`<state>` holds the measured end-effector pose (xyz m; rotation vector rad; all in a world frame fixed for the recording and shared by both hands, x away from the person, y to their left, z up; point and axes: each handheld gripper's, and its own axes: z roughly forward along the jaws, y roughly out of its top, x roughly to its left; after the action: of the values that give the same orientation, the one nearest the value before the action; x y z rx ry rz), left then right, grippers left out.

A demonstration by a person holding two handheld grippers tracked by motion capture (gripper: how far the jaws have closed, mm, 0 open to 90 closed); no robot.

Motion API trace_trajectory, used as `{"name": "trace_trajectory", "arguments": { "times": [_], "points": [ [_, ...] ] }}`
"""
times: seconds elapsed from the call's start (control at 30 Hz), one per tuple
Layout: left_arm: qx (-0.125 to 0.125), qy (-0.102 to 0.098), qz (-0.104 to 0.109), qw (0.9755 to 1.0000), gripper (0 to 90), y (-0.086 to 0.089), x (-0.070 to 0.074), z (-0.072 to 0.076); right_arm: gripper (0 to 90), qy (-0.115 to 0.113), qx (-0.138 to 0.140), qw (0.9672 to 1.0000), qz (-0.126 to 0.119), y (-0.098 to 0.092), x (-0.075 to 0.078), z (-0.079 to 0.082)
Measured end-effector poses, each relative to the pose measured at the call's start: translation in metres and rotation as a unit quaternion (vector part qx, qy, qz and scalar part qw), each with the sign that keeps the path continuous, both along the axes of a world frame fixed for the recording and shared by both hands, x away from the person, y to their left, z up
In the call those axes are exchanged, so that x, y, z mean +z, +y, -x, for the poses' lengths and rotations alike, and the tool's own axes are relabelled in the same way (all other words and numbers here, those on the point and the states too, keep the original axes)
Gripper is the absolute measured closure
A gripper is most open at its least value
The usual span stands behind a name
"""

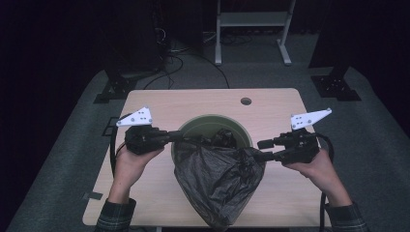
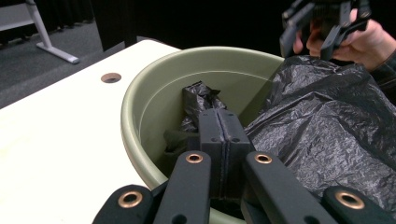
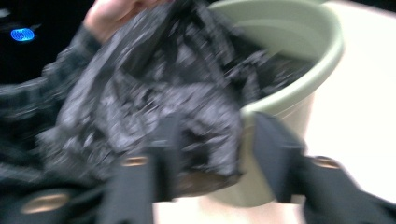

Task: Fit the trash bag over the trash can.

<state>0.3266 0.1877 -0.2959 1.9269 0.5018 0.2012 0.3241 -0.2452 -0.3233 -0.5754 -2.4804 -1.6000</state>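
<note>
Left gripper pinches the black bag at the bin's nine o'clock rim. Right gripper stands spread at three o'clock — bag edge between the jaws. Best to clamp, then stretch it evenly over the rim.

Overhead forward-down view; two close tool-mounted views, all sharing bin.

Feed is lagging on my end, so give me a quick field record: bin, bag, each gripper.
bin: green bin upright on the table
bag: black bag, part inside the bin, most draped over its near rim
left gripper: shut on bag edge, inside the bin
right gripper: jaws apart around bag and bin rim; view blurred, grip unclear
</note>
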Motion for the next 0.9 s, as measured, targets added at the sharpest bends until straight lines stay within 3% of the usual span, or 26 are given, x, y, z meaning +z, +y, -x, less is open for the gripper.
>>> {"name": "trace_trajectory", "arguments": {
  "times": [0.03,0.07,0.1,0.17,0.27,0.47,0.5,0.53,0.7,0.83,0.9],
  "points": [
    [-0.001,0.000,0.001,1.0000,89.7,0.000,0.000,0.001,78.7,-0.003,0.007,1.0000,0.003,0.001,-0.002,0.001],
    [-0.001,0.000,0.001,1.0000,89.7,0.000,0.000,0.001,78.7,-0.003,0.007,1.0000,0.003,0.001,-0.002,0.001],
    [-0.002,-0.001,0.000,1.0000,89.7,0.000,0.000,0.001,90.0,-0.028,0.015,0.9995,0.001,0.001,-0.003,0.005],
    [-0.004,-0.001,-0.003,1.0000,89.7,0.000,-0.001,0.003,90.0,-0.047,-0.005,0.9989,-0.005,0.000,0.000,0.004],
    [-0.007,-0.002,-0.004,1.0000,89.7,-0.003,-0.002,0.004,90.0,-0.056,-0.026,0.9980,-0.011,0.000,0.005,-0.008],
    [-0.006,-0.005,-0.019,0.9998,88.4,-0.008,-0.003,0.001,90.0,-0.068,-0.080,0.9945,-0.003,0.006,0.012,-0.047],
    [-0.006,-0.005,-0.019,0.9998,87.8,-0.008,-0.003,0.001,90.0,-0.068,-0.080,0.9945,-0.003,0.006,0.012,-0.047],
    [-0.004,-0.007,-0.024,0.9997,86.7,-0.011,-0.005,-0.001,90.0,-0.075,-0.099,0.9922,0.005,0.010,0.016,-0.060],
    [0.023,-0.038,-0.028,0.9986,61.4,-0.012,-0.004,0.001,90.0,-0.078,-0.124,0.9891,0.015,0.020,0.021,-0.084],
    [0.010,-0.045,-0.015,0.9988,52.5,-0.012,0.004,0.002,90.0,-0.079,-0.124,0.9891,0.011,0.023,0.019,-0.088],
    [-0.003,-0.050,-0.019,0.9986,50.4,-0.018,0.008,0.001,90.0,-0.080,-0.122,0.9892,0.011,0.025,0.018,-0.087]
  ]
}}
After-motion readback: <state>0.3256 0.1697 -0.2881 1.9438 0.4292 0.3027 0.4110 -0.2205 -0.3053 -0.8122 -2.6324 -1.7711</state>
